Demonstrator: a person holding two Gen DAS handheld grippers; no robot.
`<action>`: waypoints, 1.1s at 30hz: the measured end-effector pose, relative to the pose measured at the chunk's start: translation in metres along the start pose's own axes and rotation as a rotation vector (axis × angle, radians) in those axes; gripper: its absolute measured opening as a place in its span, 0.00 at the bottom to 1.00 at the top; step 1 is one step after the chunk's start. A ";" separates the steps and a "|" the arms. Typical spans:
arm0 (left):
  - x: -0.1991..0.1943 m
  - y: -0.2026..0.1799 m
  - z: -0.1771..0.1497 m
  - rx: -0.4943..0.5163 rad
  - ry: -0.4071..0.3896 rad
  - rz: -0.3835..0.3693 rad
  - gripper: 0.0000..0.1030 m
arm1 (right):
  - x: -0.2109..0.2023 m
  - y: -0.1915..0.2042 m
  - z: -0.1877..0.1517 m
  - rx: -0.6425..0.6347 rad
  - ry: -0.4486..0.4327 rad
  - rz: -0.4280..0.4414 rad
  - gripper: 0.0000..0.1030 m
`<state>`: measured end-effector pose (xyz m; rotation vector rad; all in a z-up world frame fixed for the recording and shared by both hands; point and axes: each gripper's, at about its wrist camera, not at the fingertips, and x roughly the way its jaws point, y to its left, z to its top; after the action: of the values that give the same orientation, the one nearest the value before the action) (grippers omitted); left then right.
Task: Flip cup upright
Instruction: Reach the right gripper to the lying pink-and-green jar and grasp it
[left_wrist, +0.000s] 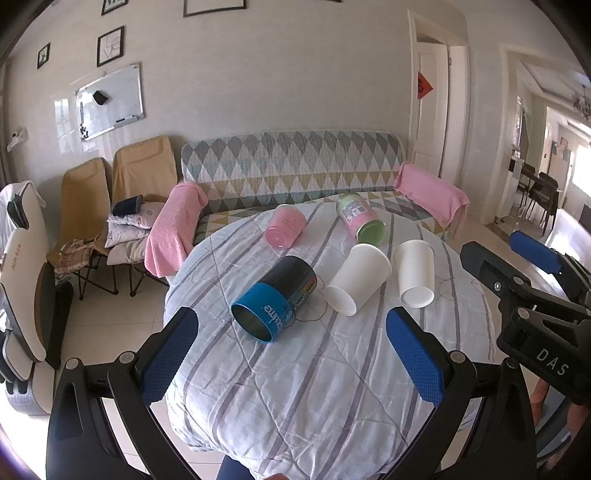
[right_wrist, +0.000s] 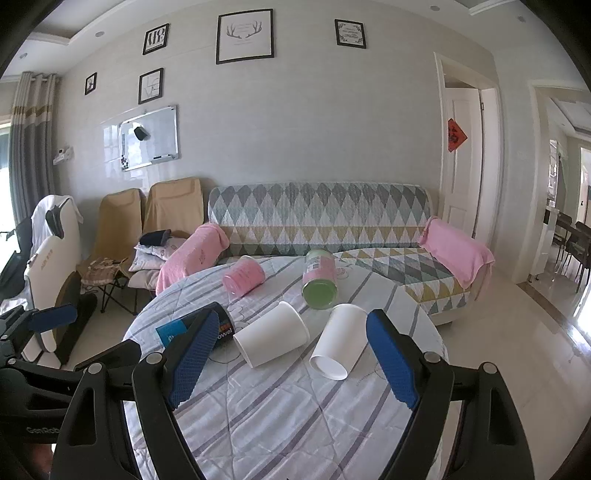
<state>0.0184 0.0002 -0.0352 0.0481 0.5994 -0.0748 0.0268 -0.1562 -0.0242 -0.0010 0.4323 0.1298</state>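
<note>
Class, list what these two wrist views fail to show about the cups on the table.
- Blue cup: right wrist view, mostly hidden behind the right gripper finger.
- Pink cup label: both views, too small to read.
- Green-rimmed cup label: too small, blurred.
- Table near edge: cut off by both frames' bottoms.

A sofa (right_wrist: 317, 214) in a diamond-patterned cover stands against the wall, with a pink towel (right_wrist: 456, 251) draped over each arm. A whiteboard (right_wrist: 149, 138) hangs above two tan folding chairs (right_wrist: 147, 218); one seat holds folded bedding (right_wrist: 151, 254).
</note>
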 end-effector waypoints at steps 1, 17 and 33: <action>0.000 0.000 0.001 -0.001 0.002 0.002 1.00 | 0.001 0.000 0.000 0.000 0.002 0.002 0.81; 0.027 0.003 0.037 0.008 0.053 -0.025 1.00 | 0.028 -0.005 0.017 -0.045 0.056 0.012 0.81; 0.152 -0.009 0.119 0.140 0.347 -0.095 1.00 | 0.157 -0.054 0.063 0.085 0.409 0.162 0.81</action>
<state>0.2092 -0.0248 -0.0232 0.1705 0.9428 -0.2037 0.2013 -0.1880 -0.0345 0.0928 0.8471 0.2728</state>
